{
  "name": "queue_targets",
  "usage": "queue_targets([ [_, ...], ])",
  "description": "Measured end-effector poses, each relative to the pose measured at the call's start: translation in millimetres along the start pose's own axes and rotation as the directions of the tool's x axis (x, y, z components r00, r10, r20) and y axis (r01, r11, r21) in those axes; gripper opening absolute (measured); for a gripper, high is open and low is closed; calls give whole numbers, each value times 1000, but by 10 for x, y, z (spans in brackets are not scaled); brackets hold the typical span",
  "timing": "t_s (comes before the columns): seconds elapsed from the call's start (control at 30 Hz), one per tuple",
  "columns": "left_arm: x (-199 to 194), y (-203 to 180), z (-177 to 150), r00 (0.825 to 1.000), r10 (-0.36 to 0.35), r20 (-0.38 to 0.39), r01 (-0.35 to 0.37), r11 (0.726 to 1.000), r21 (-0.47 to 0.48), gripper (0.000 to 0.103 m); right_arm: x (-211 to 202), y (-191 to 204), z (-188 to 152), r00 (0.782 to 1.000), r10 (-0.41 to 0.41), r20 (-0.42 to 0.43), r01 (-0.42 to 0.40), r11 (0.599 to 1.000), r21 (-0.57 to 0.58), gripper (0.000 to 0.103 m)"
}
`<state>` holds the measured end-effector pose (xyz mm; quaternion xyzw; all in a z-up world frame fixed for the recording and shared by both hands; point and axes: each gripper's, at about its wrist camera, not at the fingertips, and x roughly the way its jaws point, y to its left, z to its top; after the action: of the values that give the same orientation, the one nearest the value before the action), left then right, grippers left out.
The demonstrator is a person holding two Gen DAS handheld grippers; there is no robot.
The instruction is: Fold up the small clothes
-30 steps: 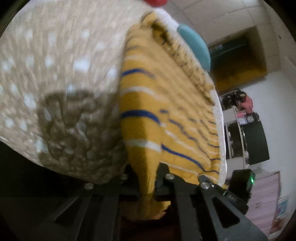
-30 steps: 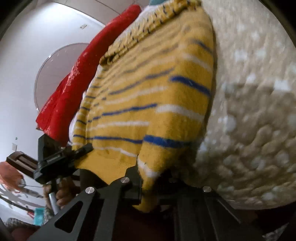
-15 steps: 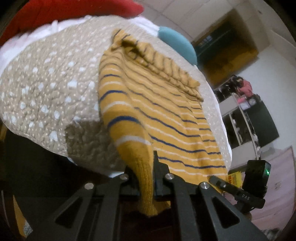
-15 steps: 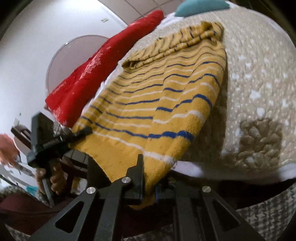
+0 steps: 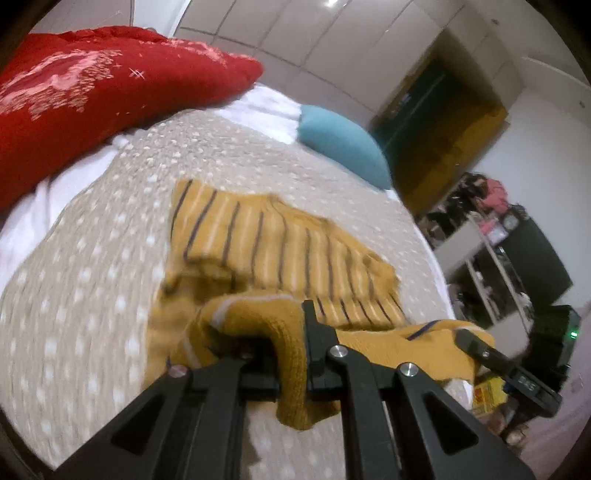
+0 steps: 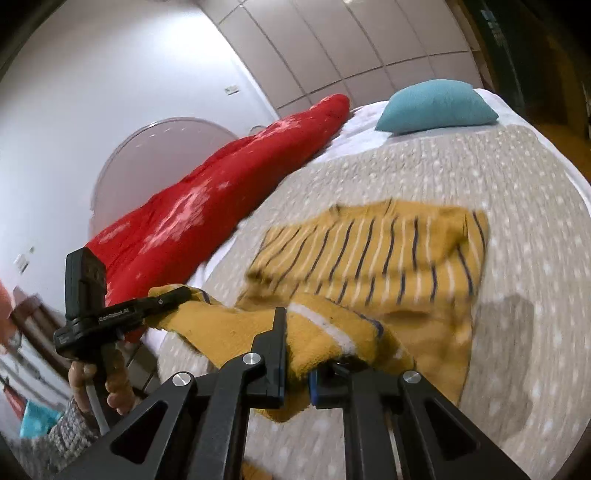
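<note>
A mustard sweater (image 5: 280, 251) with navy and white stripes lies on a beige white-dotted bedspread (image 5: 92, 295), beside a red blanket (image 5: 92, 92) and teal pillow (image 5: 343, 144).

Both wrist views are lit by soft indoor light from above; a ceiling lamp (image 5: 331, 3) glints at the top edge of the left view. The white wall (image 6: 92, 66) glows pale and even, while the doorway (image 5: 439, 122) sits dim and murky. A soft shadow (image 6: 506, 325) falls on the dotted bedspread (image 6: 517, 184) just beside the yellow striped sweater (image 6: 388, 254). Motion blur smears the sweater's stripes and the bedspread's dots in both views. Fisheye distortion bows the bed and walls, and dark vignetting rims every corner. The black gripper frames close to the lens stay fairly sharp
</note>
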<state>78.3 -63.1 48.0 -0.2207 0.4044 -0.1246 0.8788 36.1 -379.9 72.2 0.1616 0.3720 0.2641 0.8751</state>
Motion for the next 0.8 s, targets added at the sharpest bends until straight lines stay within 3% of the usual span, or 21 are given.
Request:
queue_targets([
  [0.2,740,83,527,995,73,-65,-73,997,5,8,657,-330,512,996,-76,-42,77,996,37,10],
  [0.3,1058,116,733,990,90,-104,-88,996,25,9,977,-585,689,993,-89,-76,95,992,82,10],
  [0.4,1403,237,957,984,79,-157,-83,996,-15,13,1295,-943,840,990,-78,-114,95,983,155,15],
  [0.47,1530,343,1048,982,40,-185,-54,996,-74,16,1468,-1159,898,990,-46,-131,76,971,227,22],
  [0.57,1664,557,1208,978,-100,-185,60,975,-212,27,1712,-1563,952,991,23,-135,29,926,377,28],
  [0.63,1694,668,1265,969,-184,-164,131,949,-288,40,1778,-1714,952,991,64,-115,-6,895,445,32],
  [0.77,1727,821,1300,944,-308,-117,237,883,-406,54,1908,-1920,958,988,141,-68,-82,836,543,41],
  [0.8,1723,873,1309,937,-336,-97,263,860,-436,61,1924,-1934,960,992,117,-53,-66,820,569,43],
])
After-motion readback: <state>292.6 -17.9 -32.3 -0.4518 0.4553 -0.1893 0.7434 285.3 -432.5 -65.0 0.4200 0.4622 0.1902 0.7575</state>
